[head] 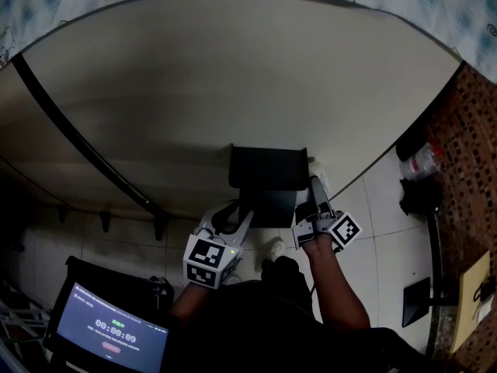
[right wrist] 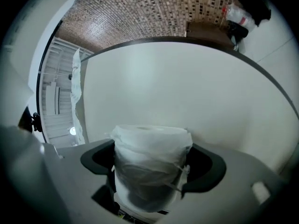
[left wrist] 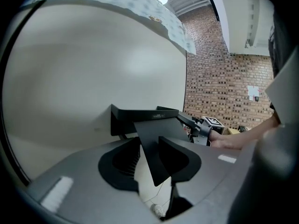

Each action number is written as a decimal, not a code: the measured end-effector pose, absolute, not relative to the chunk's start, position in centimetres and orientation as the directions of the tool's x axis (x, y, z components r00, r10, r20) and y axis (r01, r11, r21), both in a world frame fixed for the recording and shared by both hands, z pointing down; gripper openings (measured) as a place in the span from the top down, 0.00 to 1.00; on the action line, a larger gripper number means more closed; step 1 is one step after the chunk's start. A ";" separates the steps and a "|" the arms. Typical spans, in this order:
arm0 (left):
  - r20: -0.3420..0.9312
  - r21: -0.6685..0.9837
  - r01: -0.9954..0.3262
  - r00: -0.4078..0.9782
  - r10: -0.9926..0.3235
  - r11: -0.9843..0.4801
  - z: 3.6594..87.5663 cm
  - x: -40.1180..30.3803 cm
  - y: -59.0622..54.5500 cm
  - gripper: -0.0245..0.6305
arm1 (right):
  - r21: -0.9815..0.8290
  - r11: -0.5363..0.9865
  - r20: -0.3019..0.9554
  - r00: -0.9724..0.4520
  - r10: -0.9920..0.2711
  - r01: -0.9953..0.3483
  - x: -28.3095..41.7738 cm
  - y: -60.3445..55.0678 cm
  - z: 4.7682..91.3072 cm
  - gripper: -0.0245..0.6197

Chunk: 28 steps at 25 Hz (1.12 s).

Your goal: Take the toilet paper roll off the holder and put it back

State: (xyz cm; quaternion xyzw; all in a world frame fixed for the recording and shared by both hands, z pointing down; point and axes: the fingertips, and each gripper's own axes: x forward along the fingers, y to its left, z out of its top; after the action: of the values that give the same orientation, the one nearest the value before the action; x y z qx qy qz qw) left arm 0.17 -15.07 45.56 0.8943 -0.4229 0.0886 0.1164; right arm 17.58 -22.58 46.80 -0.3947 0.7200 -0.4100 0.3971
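Note:
A black toilet paper holder (head: 268,179) hangs on the pale wall. Its flat black lid (left wrist: 152,143) slants down between the jaws of my left gripper (left wrist: 152,158), which stand well apart; the lid lies against the right jaw, and floor shows between it and the left one. In the head view my left gripper (head: 231,216) sits below the holder's left side. My right gripper (right wrist: 154,171) is shut on the white toilet paper roll (right wrist: 152,143), which is wrapped in clear film. The roll stands upright and fills the gap. My right gripper (head: 317,196) is at the holder's right edge.
A black rail (head: 78,142) runs slantwise along the wall at the left. A tablet showing a timer (head: 112,332) stands at the lower left. At the right are a brick wall and a plastic bag (head: 421,162). A white shoe (head: 273,249) rests on the tiled floor below.

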 end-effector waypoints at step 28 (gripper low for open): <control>0.257 0.148 -0.757 0.651 -0.714 -0.636 45.9 1.0 -14.9 0.74 | -0.880 0.415 -0.134 -0.718 -0.683 -0.231 13.4 -20.1 49.9 0.33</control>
State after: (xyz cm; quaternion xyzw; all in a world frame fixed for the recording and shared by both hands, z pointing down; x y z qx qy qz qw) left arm 1.01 -14.95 45.94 0.9003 -0.4086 0.0873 0.1220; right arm 13.39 -20.06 49.90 -0.2840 0.8044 -0.4604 0.2458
